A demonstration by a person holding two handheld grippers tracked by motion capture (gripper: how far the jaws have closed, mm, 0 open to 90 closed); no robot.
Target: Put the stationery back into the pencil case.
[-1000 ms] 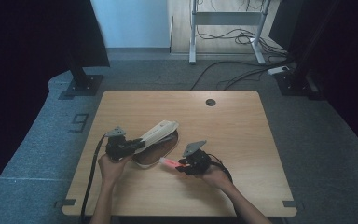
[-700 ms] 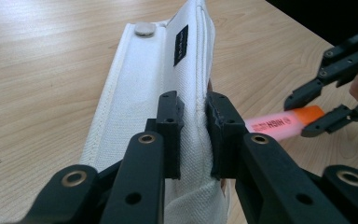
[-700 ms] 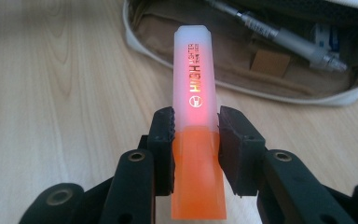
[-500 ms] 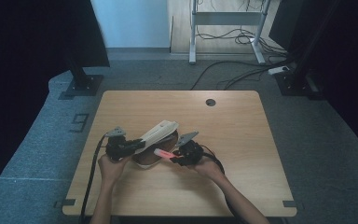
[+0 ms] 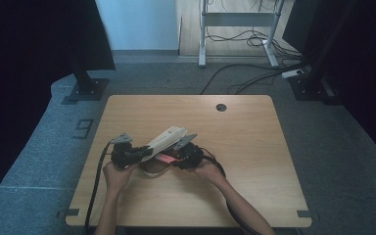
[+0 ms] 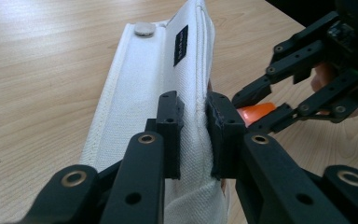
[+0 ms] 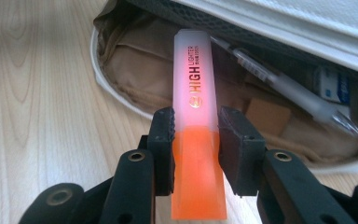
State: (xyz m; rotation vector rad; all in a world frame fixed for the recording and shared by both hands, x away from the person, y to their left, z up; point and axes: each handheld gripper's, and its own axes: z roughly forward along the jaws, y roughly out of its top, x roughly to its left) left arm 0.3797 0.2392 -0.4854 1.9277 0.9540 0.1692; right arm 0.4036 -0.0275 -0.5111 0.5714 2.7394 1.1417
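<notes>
A white canvas pencil case [image 5: 167, 138] lies on the wooden table [image 5: 254, 147], its flap [image 6: 154, 74] lifted. My left gripper [image 6: 193, 135] is shut on the edge of that flap and holds it up; in the high view it [image 5: 144, 152] is at the case's left. My right gripper [image 7: 196, 144] is shut on an orange highlighter [image 7: 195, 116], whose pale cap end reaches over the case's open tan inside [image 7: 135, 60]. In the high view the right gripper [image 5: 174, 159] is against the case's right side with the highlighter [image 5: 165, 158]. A clear pen [image 7: 279, 86] lies inside the case.
The table has a round cable hole [image 5: 221, 107] near its far edge. A black stand base [image 5: 84, 90] and a white metal frame [image 5: 235, 34] with cables stand on the floor beyond the table.
My right gripper has carried the highlighter leftward from the case's right to its opening. The left gripper has kept its hold on the flap.
</notes>
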